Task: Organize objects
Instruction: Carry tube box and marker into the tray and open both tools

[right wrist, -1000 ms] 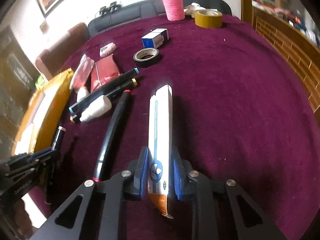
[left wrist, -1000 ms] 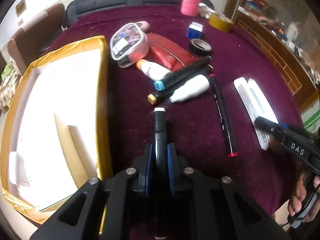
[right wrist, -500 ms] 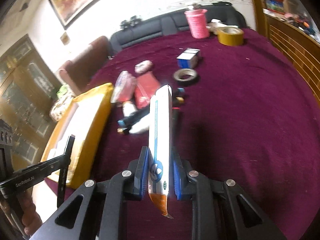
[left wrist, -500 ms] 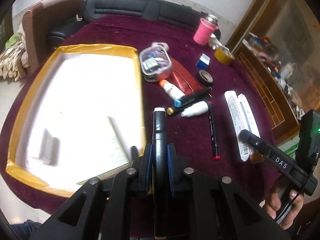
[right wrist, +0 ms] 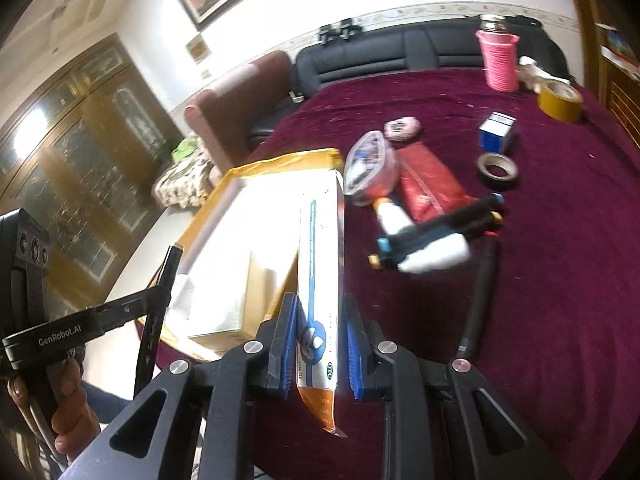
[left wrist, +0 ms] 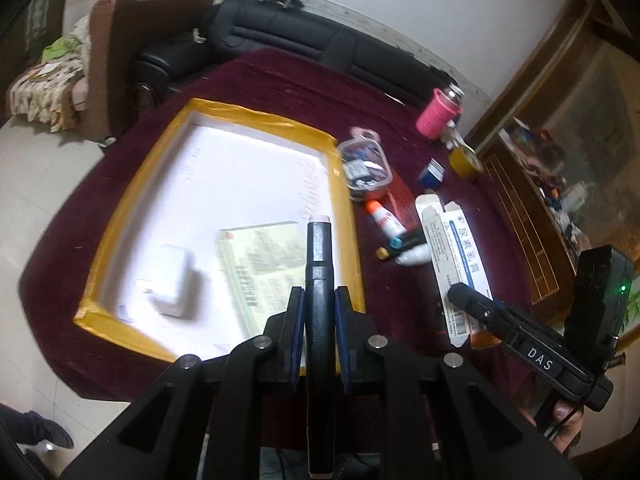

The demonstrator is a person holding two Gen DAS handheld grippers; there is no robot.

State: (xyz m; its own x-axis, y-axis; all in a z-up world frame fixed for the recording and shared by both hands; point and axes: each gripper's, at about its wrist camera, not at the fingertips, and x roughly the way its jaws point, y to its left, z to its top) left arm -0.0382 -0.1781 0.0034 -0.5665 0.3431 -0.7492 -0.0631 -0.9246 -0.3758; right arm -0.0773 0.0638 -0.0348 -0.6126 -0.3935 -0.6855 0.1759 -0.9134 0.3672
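Note:
My left gripper [left wrist: 319, 312] is shut on a black marker [left wrist: 319, 256] with a white cap, held high over the right edge of the yellow-rimmed box [left wrist: 124, 208]. My right gripper [right wrist: 320, 328] is shut on a long white ointment carton [right wrist: 320, 264], held above the table next to the box [right wrist: 208, 208]. The carton also shows in the left wrist view [left wrist: 452, 252], and the marker in the right wrist view [right wrist: 156, 312]. The box holds a greenish booklet [left wrist: 264, 264] and a white block [left wrist: 174, 284].
On the maroon tablecloth [right wrist: 560, 280] lie several markers [right wrist: 440, 224], a white glue bottle [right wrist: 394, 216], a red pouch [right wrist: 428, 188], a clear container [right wrist: 370, 168], black tape [right wrist: 498, 168], a blue-white box [right wrist: 496, 132], yellow tape [right wrist: 560, 100] and a pink spool [right wrist: 500, 64].
Both grippers have risen well above the table and swung left toward the box, each still holding its object. The carton now hangs beside the box's right edge.

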